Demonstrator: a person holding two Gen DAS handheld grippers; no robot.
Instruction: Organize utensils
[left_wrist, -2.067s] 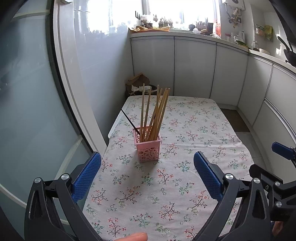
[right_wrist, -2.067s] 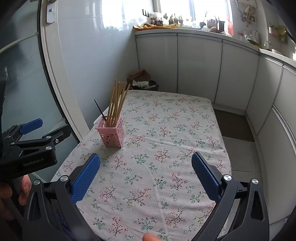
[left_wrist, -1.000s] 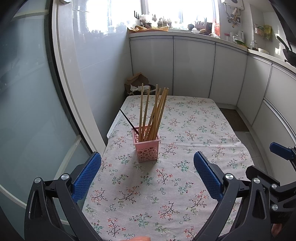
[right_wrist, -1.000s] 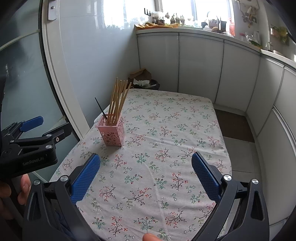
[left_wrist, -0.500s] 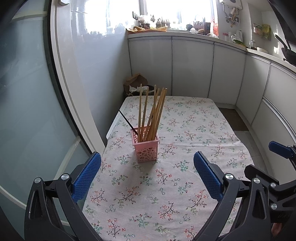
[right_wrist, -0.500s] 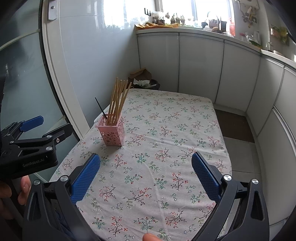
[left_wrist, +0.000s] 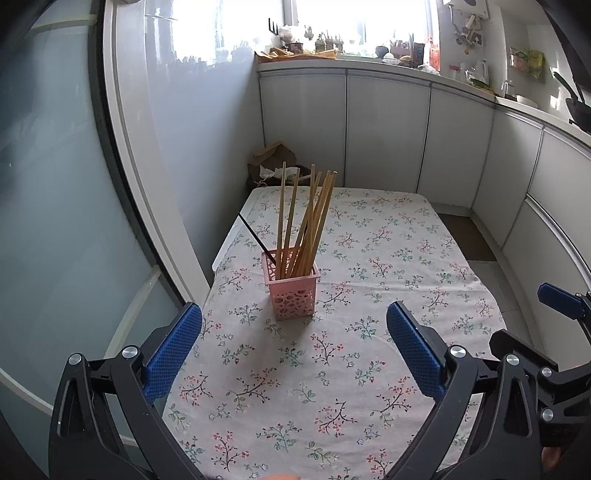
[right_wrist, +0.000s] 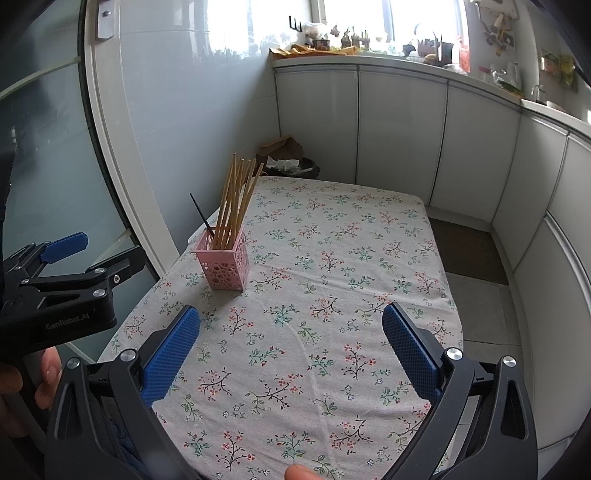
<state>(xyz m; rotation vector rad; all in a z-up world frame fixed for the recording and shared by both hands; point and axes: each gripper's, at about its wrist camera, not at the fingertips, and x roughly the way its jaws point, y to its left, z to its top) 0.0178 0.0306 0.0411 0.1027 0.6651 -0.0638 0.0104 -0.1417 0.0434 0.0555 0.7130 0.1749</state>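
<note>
A pink perforated holder (left_wrist: 291, 291) stands on the floral tablecloth (left_wrist: 369, 280) near the table's left edge. It holds several wooden chopsticks (left_wrist: 306, 221) standing upright and one thin black stick (left_wrist: 255, 240) leaning left. It also shows in the right wrist view (right_wrist: 223, 267) with the chopsticks (right_wrist: 236, 199). My left gripper (left_wrist: 293, 350) is open and empty, just in front of the holder. My right gripper (right_wrist: 290, 350) is open and empty over the near middle of the table.
A glass door and white frame (left_wrist: 122, 184) run along the table's left side. White cabinets (left_wrist: 388, 136) line the back and right. A bin with paper (right_wrist: 291, 164) sits behind the table's far left corner. Floor (right_wrist: 472, 258) lies to the right.
The view of both grippers has barely shifted; the holder sits slightly further left in the left wrist view. Both grippers stay open.
</note>
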